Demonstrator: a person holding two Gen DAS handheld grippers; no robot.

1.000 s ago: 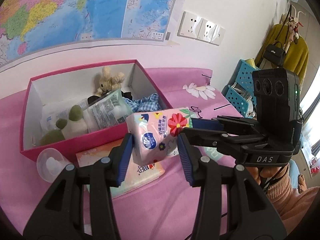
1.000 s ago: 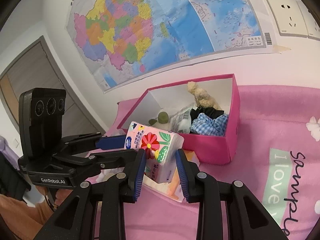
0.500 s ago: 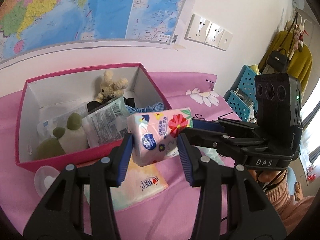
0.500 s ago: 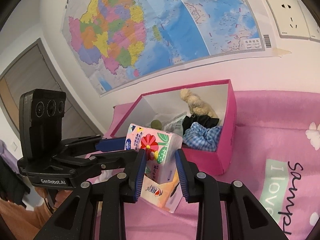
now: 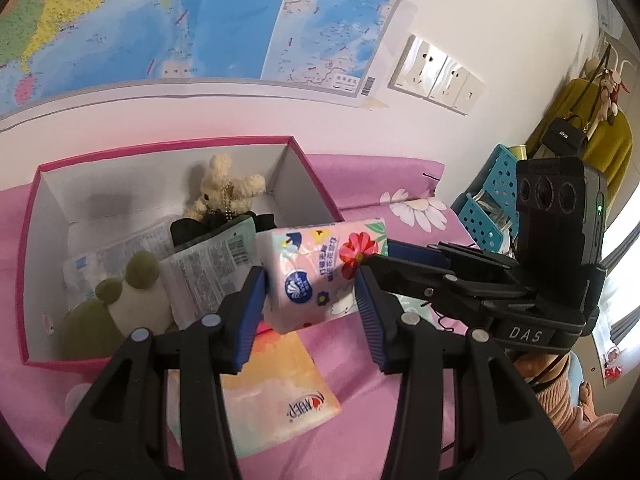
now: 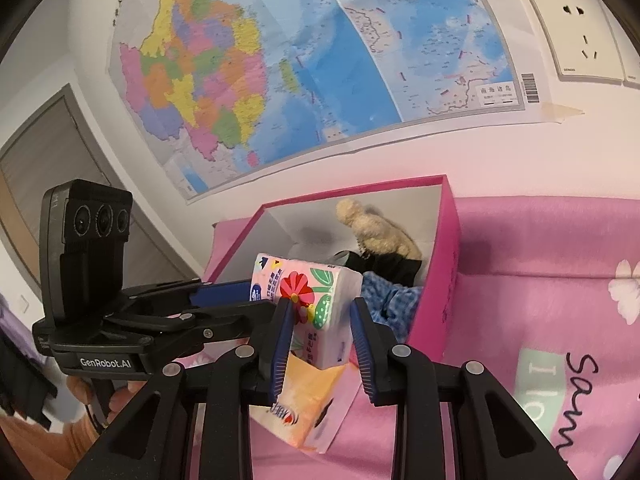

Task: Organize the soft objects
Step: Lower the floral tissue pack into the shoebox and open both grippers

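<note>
Plainly pink tissue pack — red flower, blue logo.

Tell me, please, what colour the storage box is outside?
The box is magenta pink outside, with a white interior; the right wrist view shows it best.

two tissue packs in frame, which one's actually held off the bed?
The floral tissue pack, pinched between both grippers' fingers at the pink box edge. The orange tissue pack lies flat on the pink sheet, ungripped.
</note>
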